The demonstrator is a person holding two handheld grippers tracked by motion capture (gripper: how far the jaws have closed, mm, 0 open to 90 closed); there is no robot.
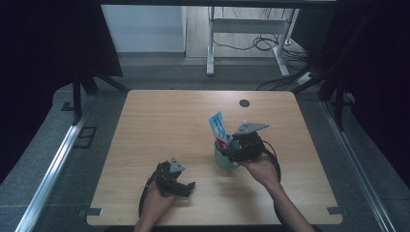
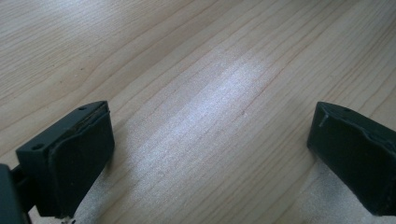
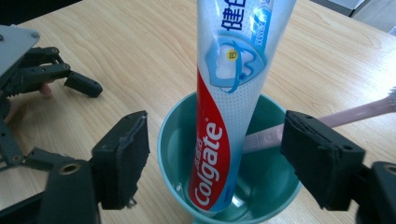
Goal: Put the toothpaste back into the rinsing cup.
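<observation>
A teal cup (image 1: pixel 225 157) (image 3: pixel 233 186) stands on the wooden table (image 1: pixel 159 125), right of centre. A Colgate toothpaste tube (image 1: pixel 218 127) (image 3: pixel 229 102) stands upright in it, and a pink toothbrush (image 3: pixel 327 122) leans out over its rim. My right gripper (image 1: pixel 240 150) (image 3: pixel 219 161) hovers just above the cup, open, its jaws wide on either side of the tube without touching it. My left gripper (image 1: pixel 186 186) (image 2: pixel 205 154) rests low at the table's near edge, open over bare wood with nothing between its jaws.
A small dark round disc (image 1: pixel 244 103) is set in the table near its far edge. Beyond the table stand a white desk frame (image 1: pixel 210 43) and loose cables on the floor. The left gripper (image 3: pixel 51 74) appears at the upper left of the right gripper view.
</observation>
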